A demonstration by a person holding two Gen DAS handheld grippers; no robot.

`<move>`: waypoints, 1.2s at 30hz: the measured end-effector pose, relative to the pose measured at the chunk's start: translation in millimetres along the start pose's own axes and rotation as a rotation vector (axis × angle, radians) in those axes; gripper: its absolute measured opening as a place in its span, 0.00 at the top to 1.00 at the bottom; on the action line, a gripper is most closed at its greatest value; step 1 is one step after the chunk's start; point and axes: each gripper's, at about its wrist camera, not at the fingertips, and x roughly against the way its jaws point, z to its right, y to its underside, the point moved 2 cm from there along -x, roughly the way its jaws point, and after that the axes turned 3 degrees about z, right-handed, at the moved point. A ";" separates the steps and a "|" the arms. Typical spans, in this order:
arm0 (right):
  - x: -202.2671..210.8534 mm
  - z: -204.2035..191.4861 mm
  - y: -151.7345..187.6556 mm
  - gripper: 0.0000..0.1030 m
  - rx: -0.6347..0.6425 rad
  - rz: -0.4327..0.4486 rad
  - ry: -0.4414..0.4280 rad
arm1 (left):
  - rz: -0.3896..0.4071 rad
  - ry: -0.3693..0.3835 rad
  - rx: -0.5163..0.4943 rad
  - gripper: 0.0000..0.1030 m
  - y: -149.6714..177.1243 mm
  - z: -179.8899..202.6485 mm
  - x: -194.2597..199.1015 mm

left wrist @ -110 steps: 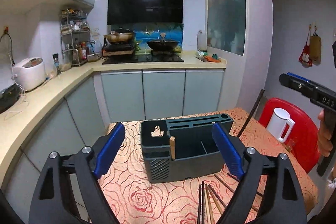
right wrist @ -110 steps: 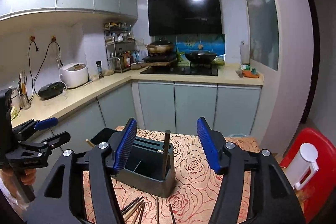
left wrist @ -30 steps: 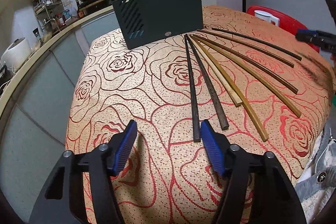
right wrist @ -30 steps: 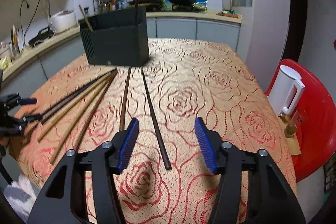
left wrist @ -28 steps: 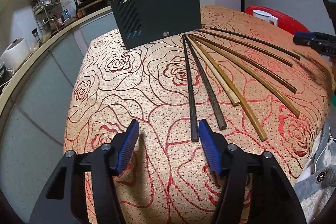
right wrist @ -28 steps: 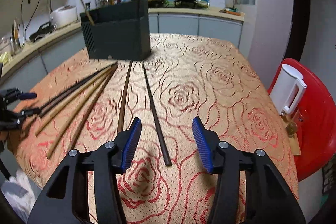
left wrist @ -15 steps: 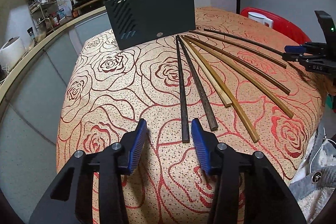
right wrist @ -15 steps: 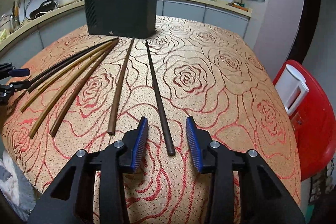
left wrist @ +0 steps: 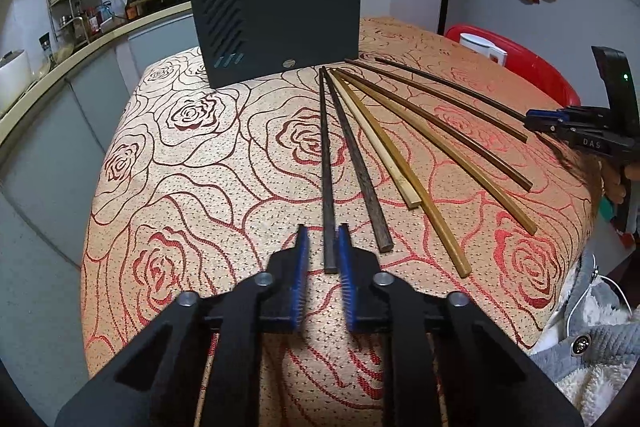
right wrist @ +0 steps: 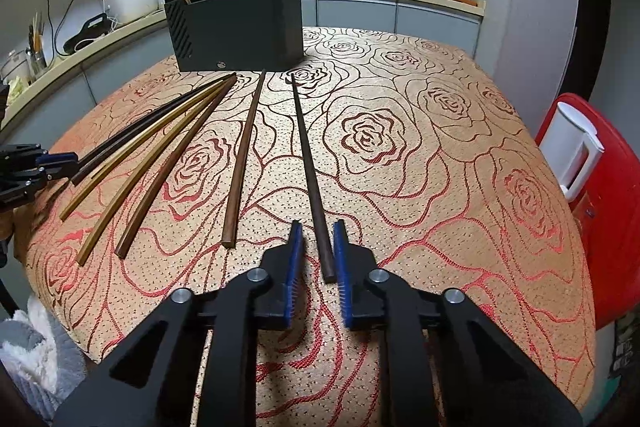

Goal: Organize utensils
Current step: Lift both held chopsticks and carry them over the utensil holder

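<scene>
Seven long chopsticks fan out on a rose-patterned tablecloth, their far tips gathered just in front of a dark utensil holder. The left gripper has its blue pads narrowed around the near end of the leftmost dark chopstick, not visibly clamped. The right gripper straddles the near end of the rightmost dark chopstick, furthest from the holder's left side, one pad almost touching it.

Each grip sits at the very tip, so a lifted stick would likely droop or twist loose. The left pads could also nudge the neighbouring brown chopstick lying just beside.

The holder already carries two upright sticks. A white kettle on a red stool stands well right of the holder, clear of the path
</scene>
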 end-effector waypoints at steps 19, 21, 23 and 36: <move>44.8 -9.2 -27.6 0.92 -0.011 0.134 -0.051 | 0.144 -0.051 0.072 0.93 -26.4 -12.7 55.9; 56.7 -8.0 -36.8 0.92 -0.017 0.173 -0.057 | 0.168 -0.060 0.077 0.93 -33.2 -13.9 65.1; 67.0 -6.1 -46.4 0.92 -0.024 0.211 -0.063 | 0.188 -0.072 0.075 0.93 -40.0 -13.1 72.4; 102.4 -12.0 -120.1 0.92 -0.010 0.391 -0.105 | 0.333 -0.136 0.082 0.93 -109.9 -26.4 110.0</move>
